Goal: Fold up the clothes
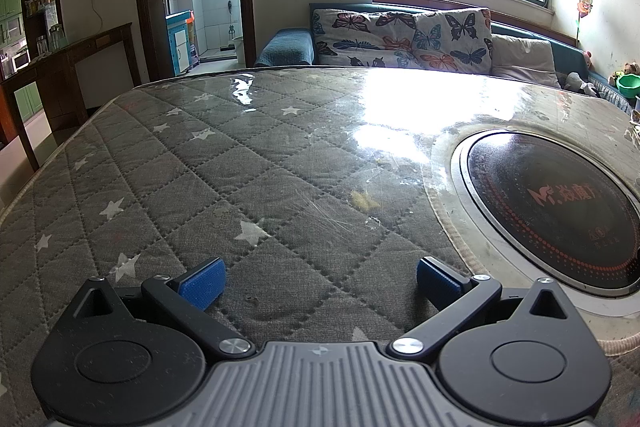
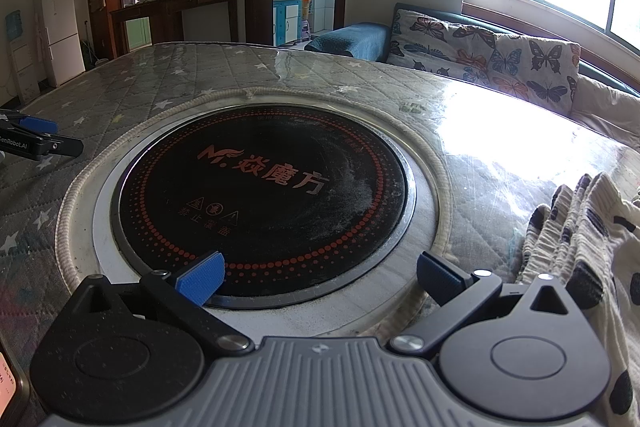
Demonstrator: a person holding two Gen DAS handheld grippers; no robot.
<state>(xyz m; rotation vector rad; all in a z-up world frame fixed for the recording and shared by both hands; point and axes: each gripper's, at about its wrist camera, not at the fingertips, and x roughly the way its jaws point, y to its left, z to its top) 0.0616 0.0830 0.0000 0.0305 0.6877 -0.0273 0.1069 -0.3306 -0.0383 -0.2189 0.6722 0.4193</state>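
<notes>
Quilted star-print table cover (image 1: pixel 224 163) with round black cooktop (image 2: pixel 260 203) inset; left gripper (image 1: pixel 320 277) and right gripper (image 2: pixel 320 277) both spread wide, empty; spotted cream garment (image 2: pixel 580 251) crumpled near right.

The round black cooktop (image 2: pixel 260 203) at frame centre reads "焱魔方" and smaller "禁止覆盖"; the left hand-held gripper (image 2: pixel 38 143) at the left edge reads "enRobot.AI".
</notes>
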